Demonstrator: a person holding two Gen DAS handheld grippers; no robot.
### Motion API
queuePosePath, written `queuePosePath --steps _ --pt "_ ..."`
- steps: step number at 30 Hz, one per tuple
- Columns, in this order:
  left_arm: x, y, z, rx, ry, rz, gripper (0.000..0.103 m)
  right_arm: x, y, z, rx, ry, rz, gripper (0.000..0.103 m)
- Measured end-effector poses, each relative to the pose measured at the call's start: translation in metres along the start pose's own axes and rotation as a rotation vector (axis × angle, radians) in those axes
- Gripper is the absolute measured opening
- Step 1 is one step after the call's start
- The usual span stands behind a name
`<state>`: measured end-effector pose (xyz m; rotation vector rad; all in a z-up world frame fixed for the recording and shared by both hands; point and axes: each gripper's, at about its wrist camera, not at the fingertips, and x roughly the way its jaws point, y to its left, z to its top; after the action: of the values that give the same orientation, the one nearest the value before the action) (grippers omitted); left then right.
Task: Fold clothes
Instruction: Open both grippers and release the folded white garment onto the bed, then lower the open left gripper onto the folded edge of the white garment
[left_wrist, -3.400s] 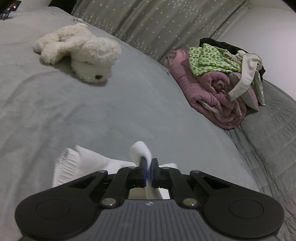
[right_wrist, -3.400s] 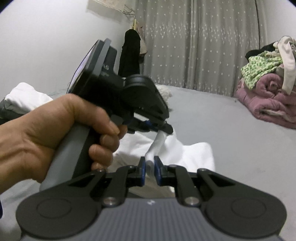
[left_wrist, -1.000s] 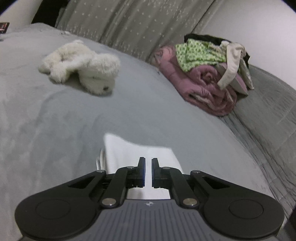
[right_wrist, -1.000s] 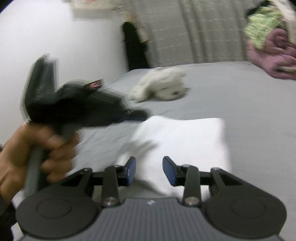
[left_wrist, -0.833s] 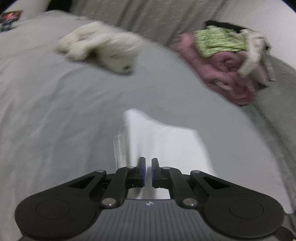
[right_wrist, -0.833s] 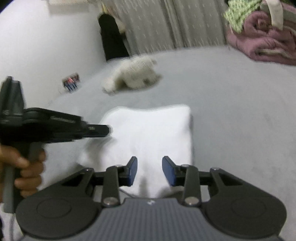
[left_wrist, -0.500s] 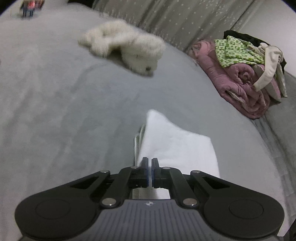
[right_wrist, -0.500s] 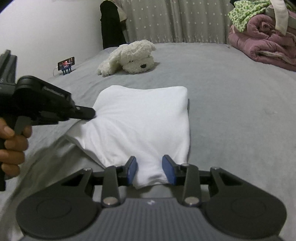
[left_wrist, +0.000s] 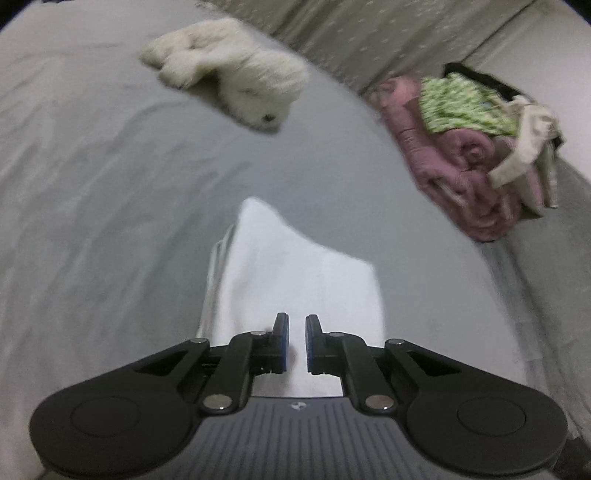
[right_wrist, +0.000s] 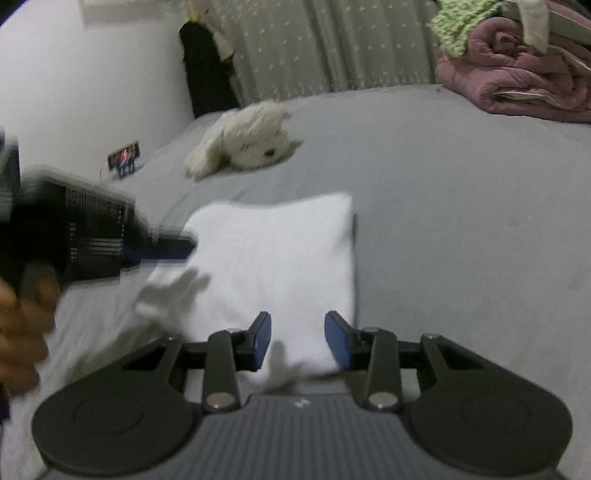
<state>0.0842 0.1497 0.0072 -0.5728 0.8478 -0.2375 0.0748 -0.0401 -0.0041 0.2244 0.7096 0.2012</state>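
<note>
- Garment, white (right_wrist: 273, 258), lies folded into a neat rectangle on the grey bed (right_wrist: 461, 221), long axis running near to far.
- Right gripper (right_wrist: 297, 341) hovers at its near edge, jaws wide apart, empty.
- Left gripper (left_wrist: 296, 343) at its left edge, narrowly parted, gripping nothing.
- Plush dog (right_wrist: 243, 144) far; pink bundle (right_wrist: 517, 85) far right.

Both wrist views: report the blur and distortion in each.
Left wrist view: motion blur smears the white plush dog and the pink blanket pile; fisheye bends the grey bed. Right wrist view: the left gripper is heavily streaked, while the folded white garment stays fairly sharp.
</note>
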Motion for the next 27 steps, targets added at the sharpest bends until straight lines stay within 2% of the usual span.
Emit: queuePosePath --steps 2,6,10,13,16,21,24,27 --pt "0.004 0.000 -0.002 -0.003 0.012 0.021 0.008 0.006 -0.010 0.013 0.031 -0.002 0.006 0.034" --pt "0.011 0.000 -0.006 -0.010 0.035 0.060 0.008 0.030 -0.023 0.032 0.075 0.009 0.020 0.017" --pt "0.015 0.005 -0.006 -0.033 0.038 0.062 0.008 0.052 -0.023 0.039 0.069 0.014 0.072 0.015" --pt "0.017 0.010 -0.007 -0.062 0.040 0.053 0.008 0.069 -0.027 0.042 0.065 0.023 0.054 0.015" --pt "0.016 0.012 -0.008 -0.093 0.036 0.051 0.008 0.077 -0.035 0.045 0.082 0.018 0.073 0.014" --pt "0.015 0.009 -0.009 -0.083 0.036 0.060 0.008 0.081 -0.042 0.054 0.087 0.009 0.086 0.014" --pt "0.015 0.006 -0.009 -0.076 0.037 0.067 0.008 0.083 -0.045 0.059 0.109 0.001 0.083 0.019" --pt "0.015 0.004 -0.011 -0.039 0.036 0.076 0.009 0.092 -0.045 0.064 0.106 0.016 0.070 0.019"
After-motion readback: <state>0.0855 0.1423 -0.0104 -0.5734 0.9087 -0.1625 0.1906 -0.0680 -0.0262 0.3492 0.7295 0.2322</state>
